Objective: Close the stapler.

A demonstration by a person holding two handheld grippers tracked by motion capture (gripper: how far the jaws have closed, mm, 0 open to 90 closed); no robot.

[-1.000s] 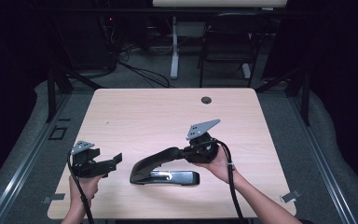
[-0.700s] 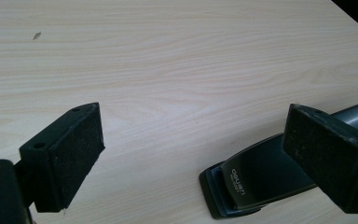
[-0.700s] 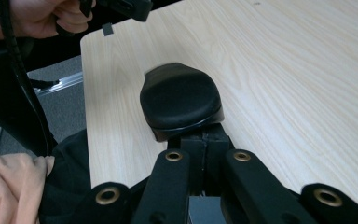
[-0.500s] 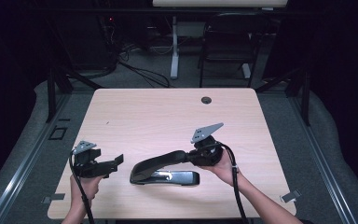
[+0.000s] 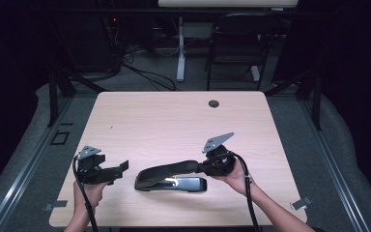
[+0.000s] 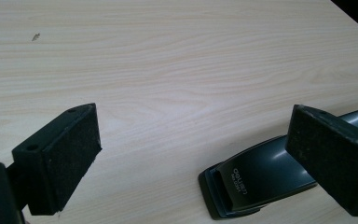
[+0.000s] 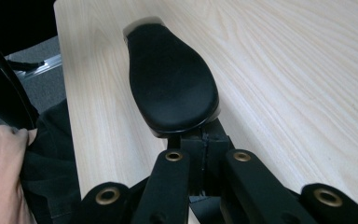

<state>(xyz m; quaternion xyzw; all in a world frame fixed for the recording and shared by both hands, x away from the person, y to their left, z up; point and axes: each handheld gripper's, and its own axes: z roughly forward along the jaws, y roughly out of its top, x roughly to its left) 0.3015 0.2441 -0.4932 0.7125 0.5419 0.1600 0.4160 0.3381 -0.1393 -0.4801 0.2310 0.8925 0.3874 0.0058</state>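
One stapler, brand lettering legible in left gripper view, right tongs clamping handle

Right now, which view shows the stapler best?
The high view: the whole stapler shows, its top arm raised. The left gripper view catches just its front end; the right gripper view looks down its top arm.

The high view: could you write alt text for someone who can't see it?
A person at a pale wooden table presses the raised lever of a black stapler with the shut right gripper. The left gripper hovers open beside the stapler's front end, apart from it. Dark floor, cables and a chair lie beyond.
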